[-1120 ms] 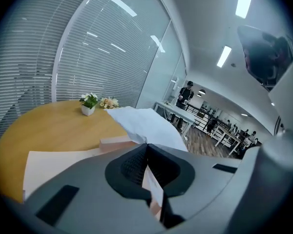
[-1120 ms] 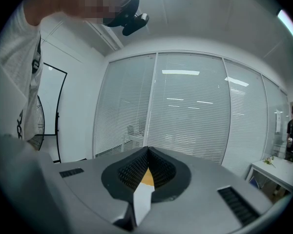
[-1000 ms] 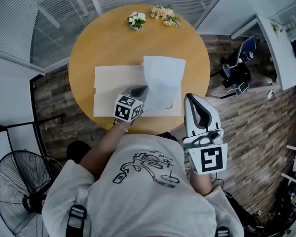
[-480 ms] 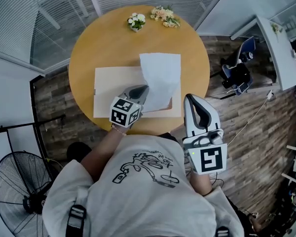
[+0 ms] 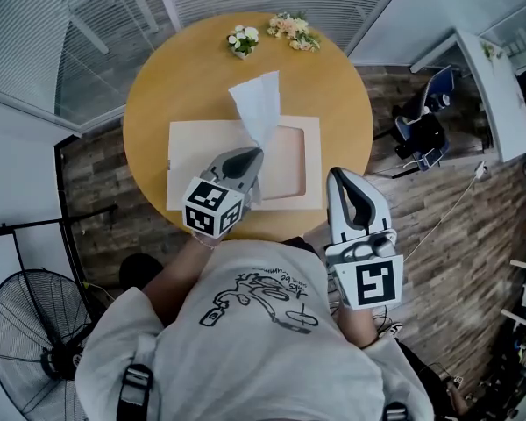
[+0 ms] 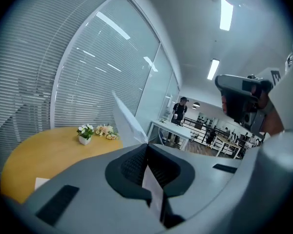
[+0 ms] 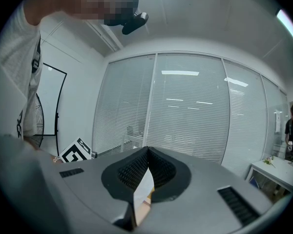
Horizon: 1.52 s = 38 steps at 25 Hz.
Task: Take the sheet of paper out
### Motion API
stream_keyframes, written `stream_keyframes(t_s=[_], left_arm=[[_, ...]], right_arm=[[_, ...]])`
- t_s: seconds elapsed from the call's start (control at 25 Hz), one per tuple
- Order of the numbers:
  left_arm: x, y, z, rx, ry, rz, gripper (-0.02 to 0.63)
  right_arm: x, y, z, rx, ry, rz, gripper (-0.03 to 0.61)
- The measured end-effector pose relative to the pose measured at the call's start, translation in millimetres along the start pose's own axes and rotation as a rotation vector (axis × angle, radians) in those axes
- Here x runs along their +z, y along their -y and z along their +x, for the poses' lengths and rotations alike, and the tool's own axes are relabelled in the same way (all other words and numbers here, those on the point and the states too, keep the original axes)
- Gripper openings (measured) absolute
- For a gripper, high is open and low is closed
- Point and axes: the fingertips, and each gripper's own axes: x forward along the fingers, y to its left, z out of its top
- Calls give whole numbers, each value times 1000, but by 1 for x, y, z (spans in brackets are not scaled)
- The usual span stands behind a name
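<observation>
— Round wooden table (image 5: 158, 95) under glass walls with blinds. What is the left gripper (image 5: 255, 154) doing?
— Pinching the sheet (image 5: 256, 103). Paper stands up above the white folder (image 5: 193, 165). The left gripper view shows the jaws pressed on it.
— And the right gripper (image 5: 339, 175)?
— Jaws together, empty, off the table's near edge.
— Anything hidden?
— The sheet's bottom edge, behind the left gripper.
— Counts?
— One sheet, one folder, two grippers, two bunches: white flowers (image 5: 243, 37), peach flowers (image 5: 292, 26). Only the left gripper view shows a far-off person (image 6: 179, 112).
</observation>
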Motion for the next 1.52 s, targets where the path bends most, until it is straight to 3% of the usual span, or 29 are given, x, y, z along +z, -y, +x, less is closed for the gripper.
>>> stream_keyframes(t_s=[0.24,0.96,1.16,1.36,1.52], left_arm=[[26,15,-13,-12,54,20,21],[107,55,-68,-26,237,98,21],[125,66,-81,-22,272,121,21],[139,73,-92,-15,302,157,21],[145,78,-98,-17,320,168,21]], right_arm=[[-8,-2,-7,47,-34,-50,8],[-11,-1,-14,36,-70,-44,8],[-9,-2,-14,43,-63,-43,8],[5,0,-10,12,20,10,8],[4,-3,-10,34,0,-14,8]])
